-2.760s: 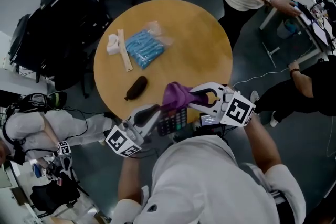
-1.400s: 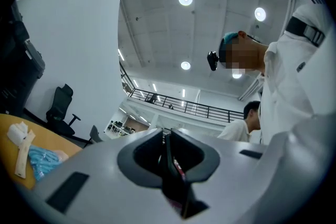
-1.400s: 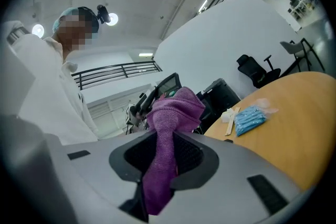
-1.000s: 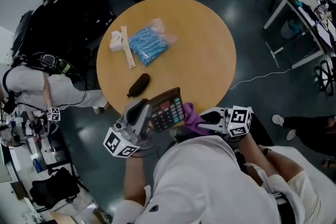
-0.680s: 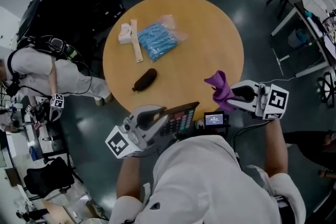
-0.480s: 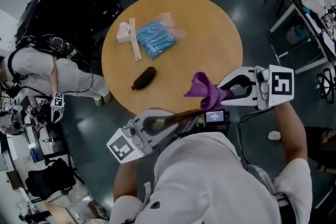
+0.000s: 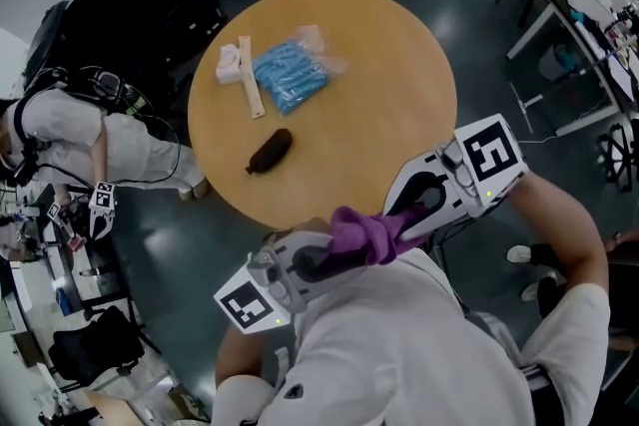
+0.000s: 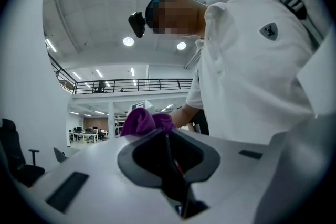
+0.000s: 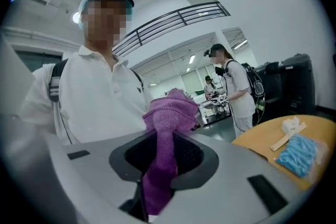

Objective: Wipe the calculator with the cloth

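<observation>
Two grippers raised near chest | left gripper point(image 7: 318, 262) clamped on calculator point(image 8: 171, 157) | right gripper point(image 7: 404, 214) clamped on cloth point(image 7: 361, 234)

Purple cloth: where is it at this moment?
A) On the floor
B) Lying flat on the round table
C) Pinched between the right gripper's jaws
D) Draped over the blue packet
C: the right gripper view shows the purple cloth pinched between the jaws of the right gripper, and the head view shows it bunched off the edge of the table, against the left gripper.
</observation>
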